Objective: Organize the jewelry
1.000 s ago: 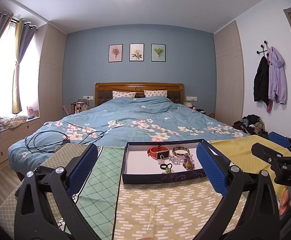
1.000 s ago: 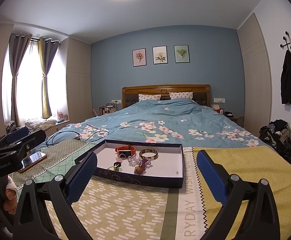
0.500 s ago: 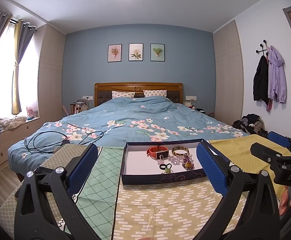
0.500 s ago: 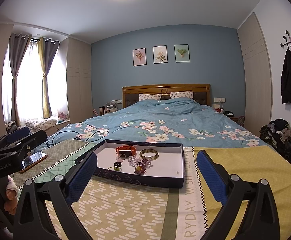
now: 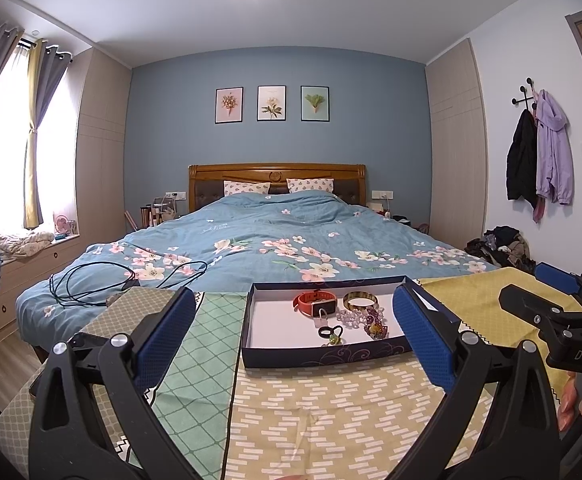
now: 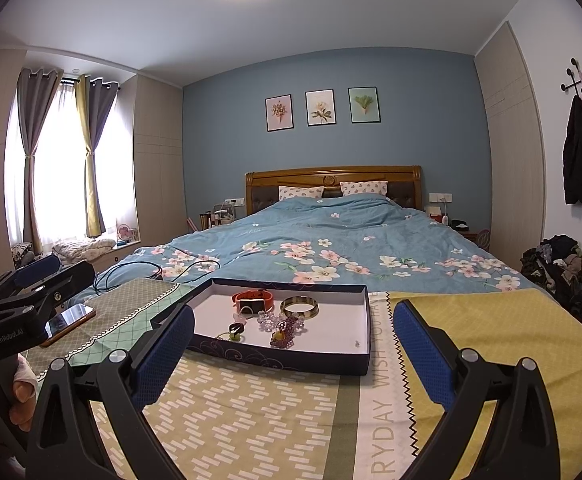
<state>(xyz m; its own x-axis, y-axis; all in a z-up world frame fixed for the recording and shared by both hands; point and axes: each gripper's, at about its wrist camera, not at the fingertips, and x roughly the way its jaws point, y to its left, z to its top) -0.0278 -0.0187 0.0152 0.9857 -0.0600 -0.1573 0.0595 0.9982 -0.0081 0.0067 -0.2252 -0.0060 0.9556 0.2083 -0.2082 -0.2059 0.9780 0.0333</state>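
A shallow dark blue box (image 5: 323,354) (image 6: 275,356) with a white floor lies on the patterned cloth at the foot of the bed. In it lie an orange watch (image 5: 314,303) (image 6: 251,299), a gold bangle (image 5: 360,301) (image 6: 299,306), a clear bead bracelet (image 5: 351,316) (image 6: 269,319), a purple bead piece (image 5: 376,325) (image 6: 285,334) and a black ring (image 5: 325,331) (image 6: 235,328). My left gripper (image 5: 295,332) is open and empty, just short of the box. My right gripper (image 6: 293,344) is open and empty, also short of it.
A phone (image 6: 69,322) lies on the grey-green cloth left of the box. Black cables (image 5: 91,282) lie on the blue flowered quilt (image 5: 291,244) behind. A yellow cloth (image 6: 491,328) covers the right side. Clothes are piled on the floor at the right (image 6: 563,272).
Both views are almost unchanged; the grippers have stayed open and held their place before the box.
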